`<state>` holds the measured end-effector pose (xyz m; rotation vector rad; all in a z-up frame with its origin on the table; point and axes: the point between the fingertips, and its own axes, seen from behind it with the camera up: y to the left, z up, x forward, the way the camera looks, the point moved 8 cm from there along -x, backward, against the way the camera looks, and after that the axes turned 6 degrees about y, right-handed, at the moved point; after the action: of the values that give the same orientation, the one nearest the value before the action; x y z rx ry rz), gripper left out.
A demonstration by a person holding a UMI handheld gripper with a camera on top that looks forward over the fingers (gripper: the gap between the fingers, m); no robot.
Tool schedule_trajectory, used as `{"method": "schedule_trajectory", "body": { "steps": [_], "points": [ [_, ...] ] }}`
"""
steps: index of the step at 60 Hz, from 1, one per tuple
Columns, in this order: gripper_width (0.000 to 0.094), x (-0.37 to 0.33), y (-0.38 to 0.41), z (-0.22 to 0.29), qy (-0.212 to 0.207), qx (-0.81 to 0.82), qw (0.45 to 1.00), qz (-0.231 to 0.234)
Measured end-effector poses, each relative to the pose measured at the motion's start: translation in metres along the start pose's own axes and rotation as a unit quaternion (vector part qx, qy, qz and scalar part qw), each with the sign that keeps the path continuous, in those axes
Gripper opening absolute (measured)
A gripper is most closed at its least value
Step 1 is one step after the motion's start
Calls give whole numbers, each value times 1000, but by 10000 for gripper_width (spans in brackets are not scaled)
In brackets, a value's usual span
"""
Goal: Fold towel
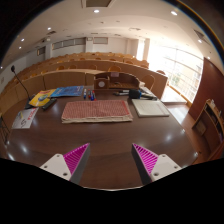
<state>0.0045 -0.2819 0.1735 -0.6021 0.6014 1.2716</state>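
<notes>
A reddish patterned towel (97, 110) lies spread flat on the dark brown table (110, 140), well beyond my fingers and slightly to their left. My gripper (110, 160) is open and empty, held above the near part of the table. Its two magenta pads (76, 158) stand wide apart with only bare tabletop between them.
A pale folded cloth or sheet (150, 107) lies right of the towel. A blue and yellow item (52, 96) and a white paper (26, 118) lie to the left. Dark objects (118, 90) sit behind the towel. Wooden benches and bright windows (182, 68) stand beyond the table.
</notes>
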Motion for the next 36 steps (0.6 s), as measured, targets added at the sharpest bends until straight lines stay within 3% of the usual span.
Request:
{"method": "schedule_trajectory", "body": {
  "steps": [16, 29, 36],
  "points": [
    [853, 127, 178, 72, 3, -41, 994, 99],
    [850, 221, 240, 117, -2, -83, 993, 83],
    [816, 260, 252, 119, 17, -94, 993, 65]
  ]
}}
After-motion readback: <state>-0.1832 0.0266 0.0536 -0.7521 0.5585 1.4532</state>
